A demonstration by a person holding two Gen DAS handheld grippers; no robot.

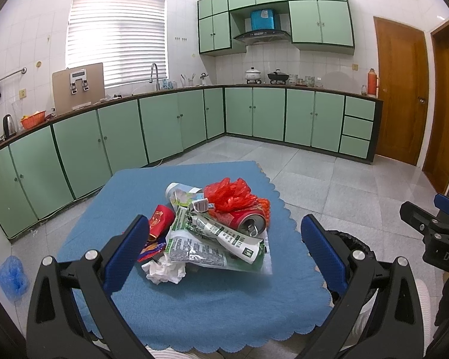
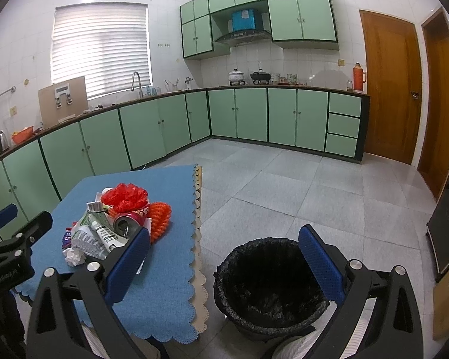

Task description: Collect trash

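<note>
Blue-clothed counter [image 1: 194,299] carries the whole heap of trash [image 1: 209,233], nothing yet in the black-lined bin [image 2: 269,287] on the floor at the heap's three o'clock, as left tongs [image 1: 224,254] and right tongs [image 2: 224,266] hover wide open, both empty: collection looks barely begun.

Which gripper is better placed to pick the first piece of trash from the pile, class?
Left. The left gripper is open, framing the trash pile; the right gripper hangs over the bin.
</note>
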